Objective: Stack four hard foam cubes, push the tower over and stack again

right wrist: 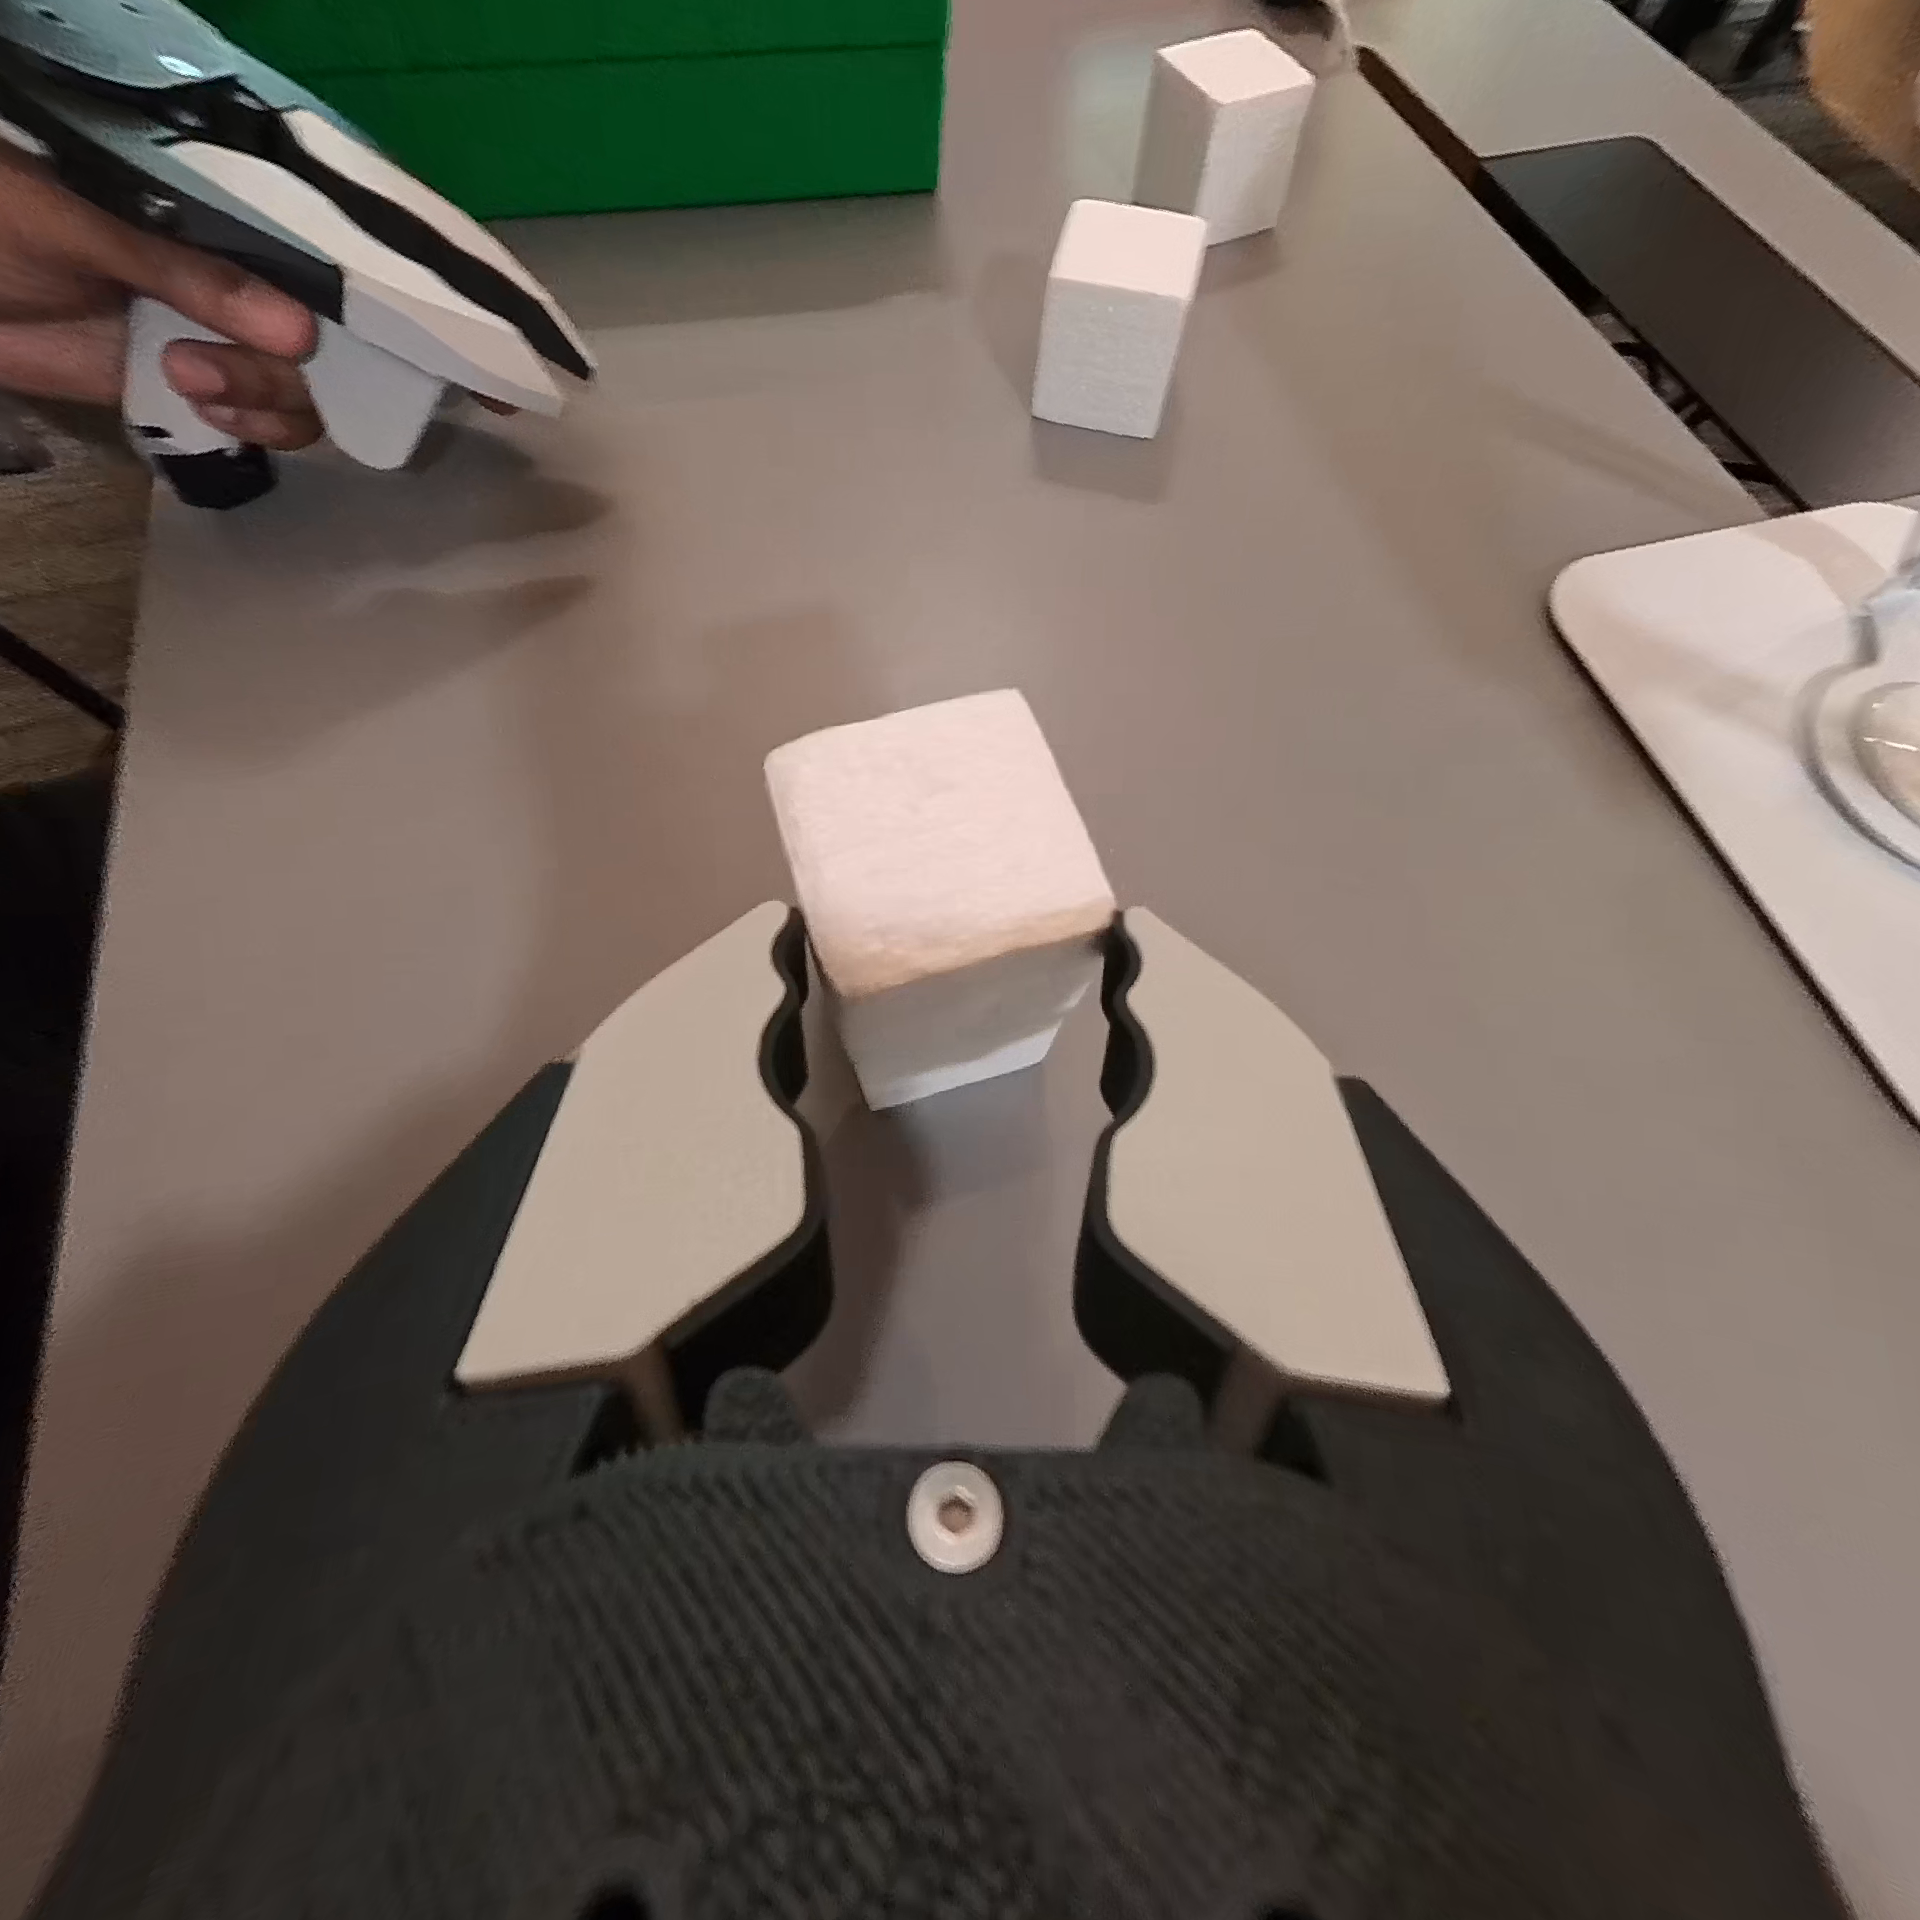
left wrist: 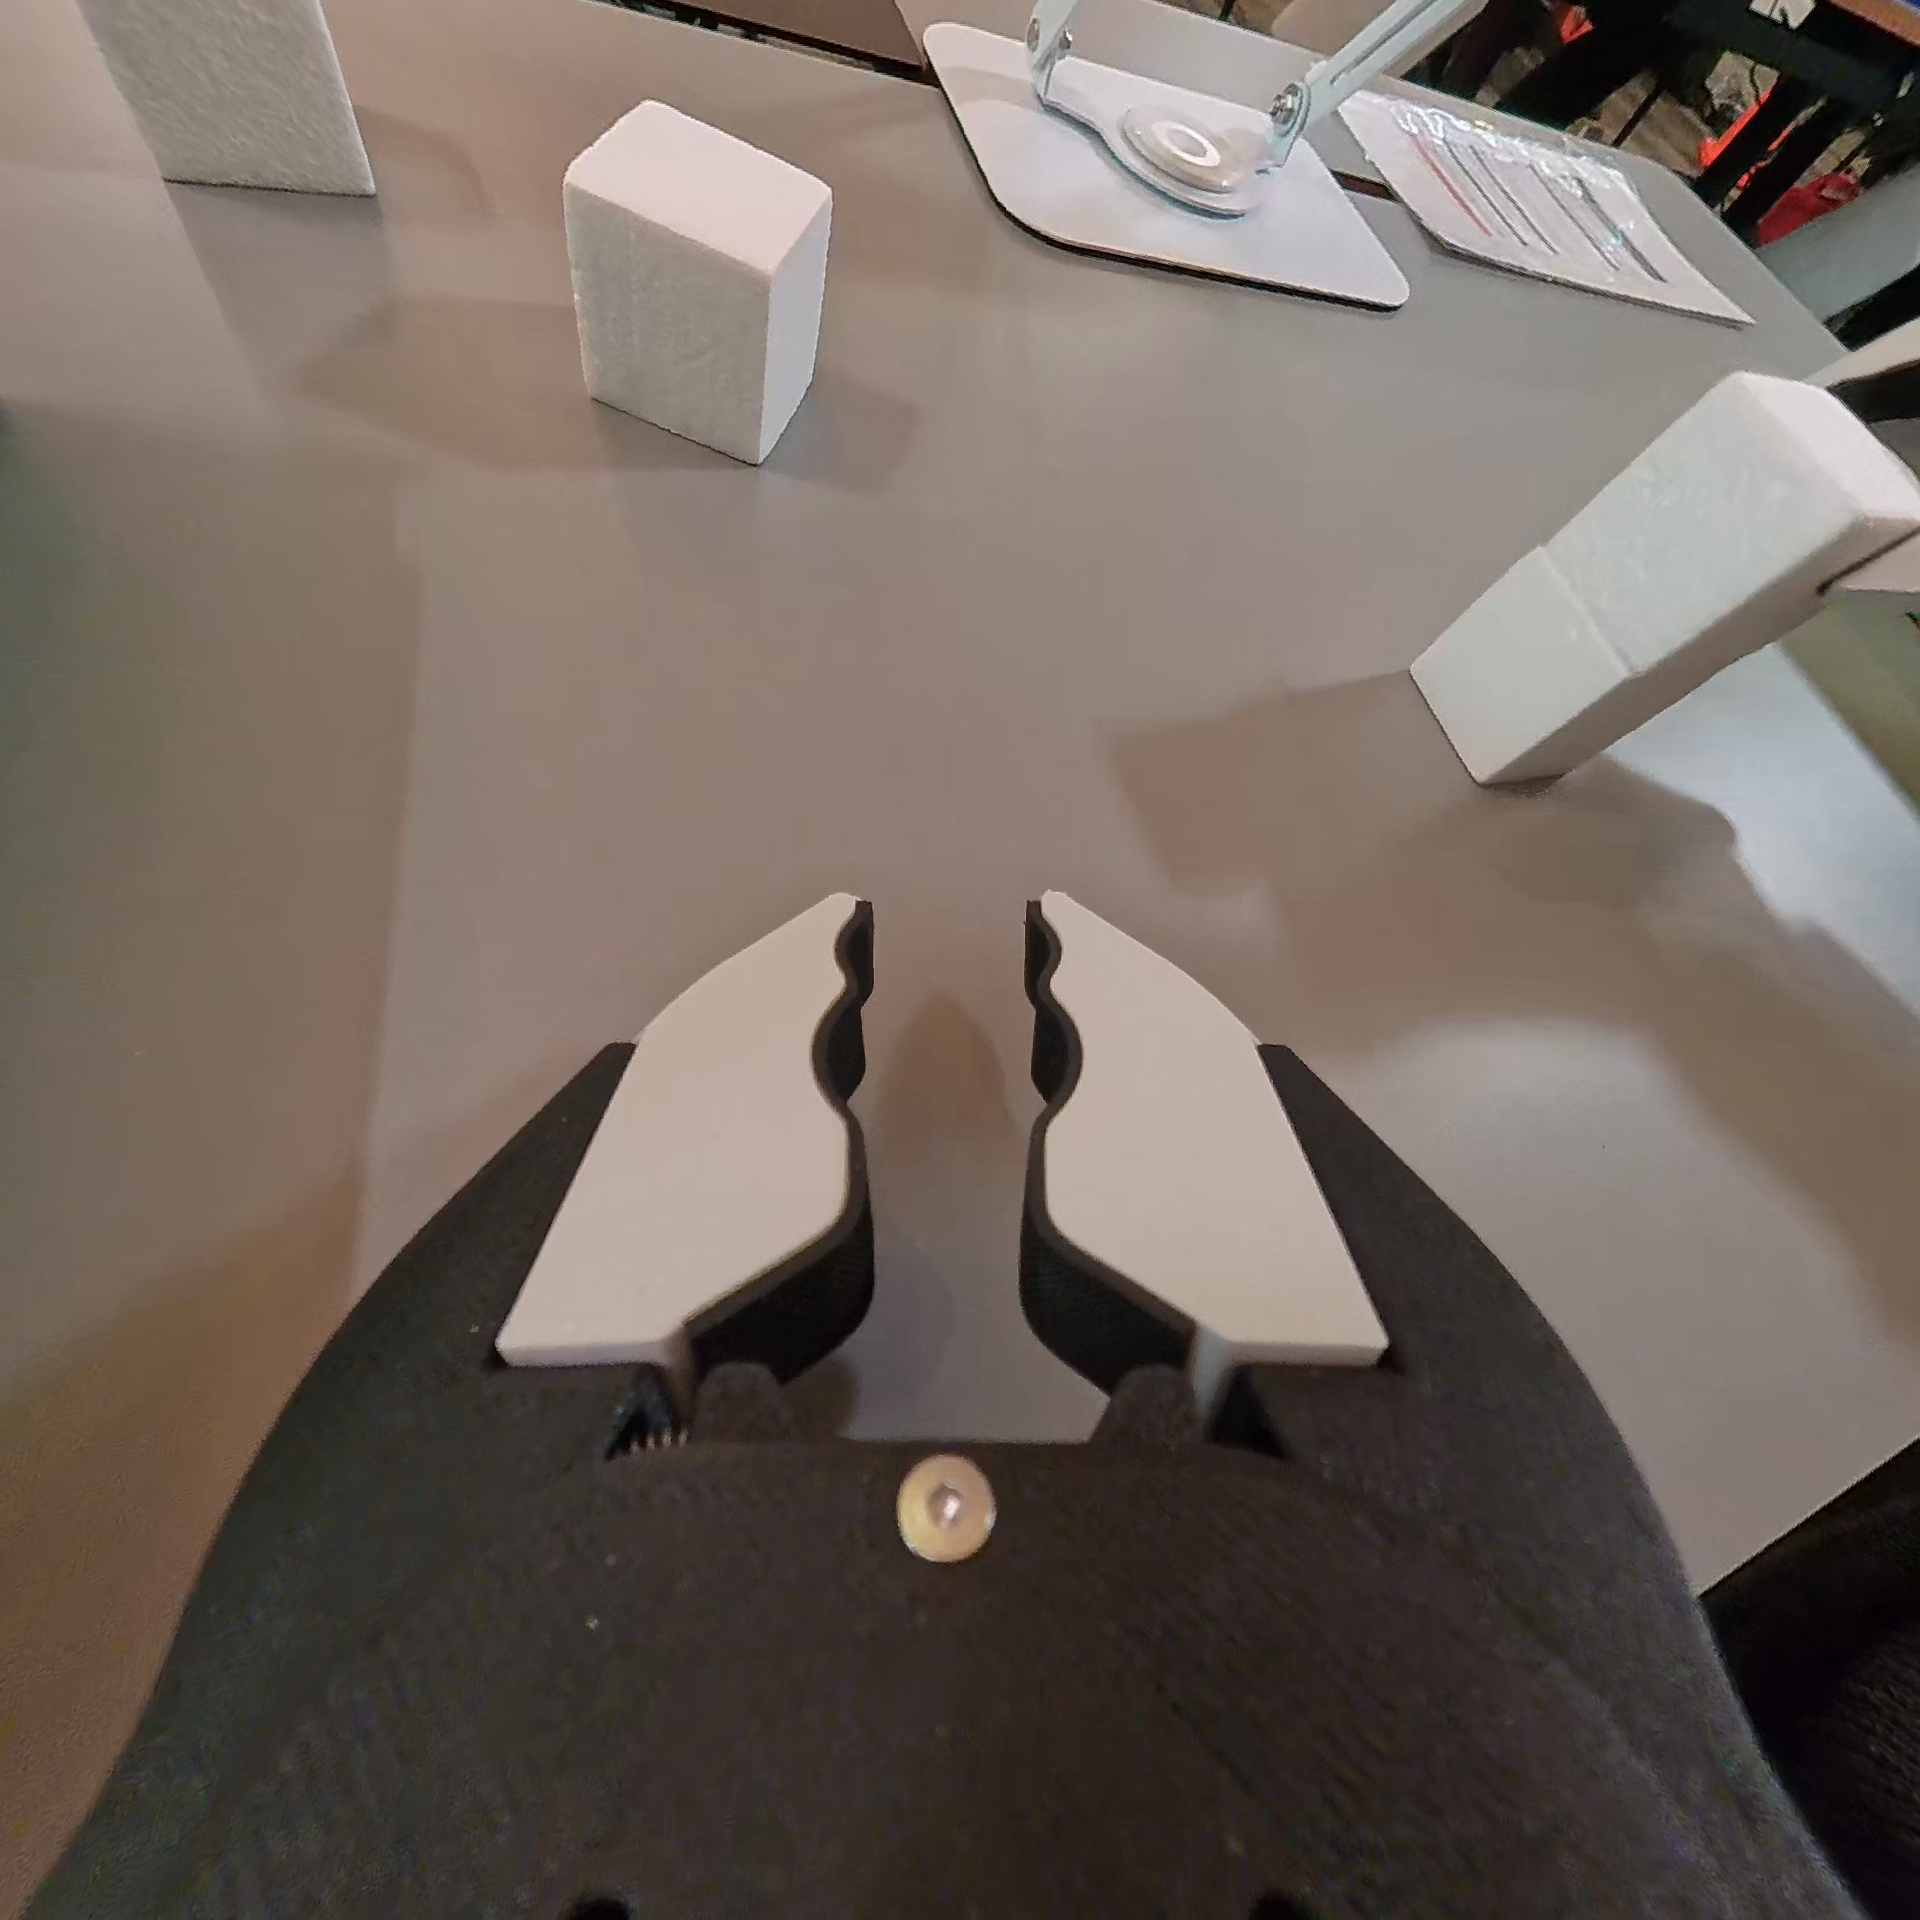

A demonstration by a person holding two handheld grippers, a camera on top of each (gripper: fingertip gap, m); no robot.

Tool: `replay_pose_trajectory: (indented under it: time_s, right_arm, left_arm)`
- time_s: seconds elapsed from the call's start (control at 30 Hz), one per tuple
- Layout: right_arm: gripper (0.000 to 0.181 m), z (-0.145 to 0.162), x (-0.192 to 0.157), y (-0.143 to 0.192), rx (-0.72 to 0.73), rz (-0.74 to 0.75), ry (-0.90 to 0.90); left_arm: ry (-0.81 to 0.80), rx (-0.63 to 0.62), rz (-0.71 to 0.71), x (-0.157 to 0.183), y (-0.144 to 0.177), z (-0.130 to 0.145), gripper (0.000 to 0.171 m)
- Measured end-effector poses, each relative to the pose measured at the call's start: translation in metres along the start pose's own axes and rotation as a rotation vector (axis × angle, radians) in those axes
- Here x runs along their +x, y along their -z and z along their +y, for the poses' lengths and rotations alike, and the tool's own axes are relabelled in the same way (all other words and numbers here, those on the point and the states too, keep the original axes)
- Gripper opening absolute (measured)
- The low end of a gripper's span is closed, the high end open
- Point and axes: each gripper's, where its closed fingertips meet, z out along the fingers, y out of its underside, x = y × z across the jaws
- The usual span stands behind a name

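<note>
My right gripper (right wrist: 956, 925) is shut on the sides of a white foam block (right wrist: 940, 821). That block rests on a second white foam block (right wrist: 951, 1055) standing on the grey table (right wrist: 1351, 831). In the left wrist view the same stack stands at the right, with the upper block (left wrist: 1725, 499) on the lower block (left wrist: 1507, 686), and the right gripper's fingers (left wrist: 1881, 364) reach in from the edge. My left gripper (left wrist: 949, 914) is open and empty, a little above the bare table (left wrist: 935, 644). A hand (right wrist: 83, 281) holds it at the far left (right wrist: 566, 379).
Another foam block (left wrist: 696, 281) stands ahead of the left gripper and a taller one (left wrist: 229, 94) at the far left; both also show in the right wrist view (right wrist: 1117, 317) (right wrist: 1226, 135). A green box (right wrist: 623, 104), a white stand base (left wrist: 1164, 187), a plastic-wrapped sheet (left wrist: 1538, 208) and a dark flat device (right wrist: 1662, 270) lie around. Left tips to right tips: about 25 cm.
</note>
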Motion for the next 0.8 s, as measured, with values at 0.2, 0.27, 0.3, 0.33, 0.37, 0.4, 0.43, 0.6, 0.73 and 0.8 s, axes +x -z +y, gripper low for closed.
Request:
replay_pose_trajectory:
  time_s: [0.2, 0.27, 0.3, 0.33, 0.37, 0.4, 0.43, 0.6, 0.73, 0.8]
  right_arm:
    - [0.056, 0.0006, -0.0045, 0.0017, 0.013, -0.037, -0.007]
    - [0.056, 0.0003, -0.0046, 0.0012, 0.013, -0.032, -0.003]
    - [0.056, 0.0002, -0.0048, 0.0008, 0.009, -0.027, 0.004]
    - [0.056, 0.0001, -0.0050, 0.0003, 0.005, -0.021, 0.010]
    - [0.056, 0.0001, -0.0053, -0.0002, -0.001, -0.015, 0.017]
    - [0.056, 0.0000, -0.0055, -0.0006, -0.006, -0.010, 0.022]
    - [0.056, 0.0000, -0.0057, -0.0007, -0.011, -0.006, 0.026]
    - [0.056, 0.0001, -0.0055, -0.0007, -0.008, -0.004, 0.023]
    - [0.056, -0.0007, -0.0058, -0.0019, -0.006, 0.005, 0.037]
    - [0.056, -0.0006, -0.0057, -0.0019, -0.005, 0.009, 0.036]
  left_arm:
    - [0.002, -0.002, 0.001, -0.0002, -0.0003, 0.0002, 0.029]
    - [0.002, -0.003, 0.002, -0.0002, -0.0004, 0.0004, 0.029]
    - [0.003, -0.004, 0.002, -0.0001, -0.0005, 0.0006, 0.029]
    - [0.003, -0.005, 0.002, -0.0002, -0.0007, 0.0007, 0.029]
    - [0.003, -0.006, 0.002, -0.0002, -0.0006, 0.0007, 0.029]
    - [0.003, -0.006, 0.002, -0.0001, -0.0007, 0.0007, 0.029]
    - [0.003, -0.006, 0.002, -0.0002, -0.0008, 0.0008, 0.029]
    - [0.004, -0.007, 0.003, -0.0002, -0.0009, 0.0010, 0.029]
    - [0.003, -0.009, 0.003, -0.0002, -0.0011, 0.0012, 0.029]
    - [0.004, -0.009, 0.003, -0.0002, -0.0012, 0.0012, 0.029]
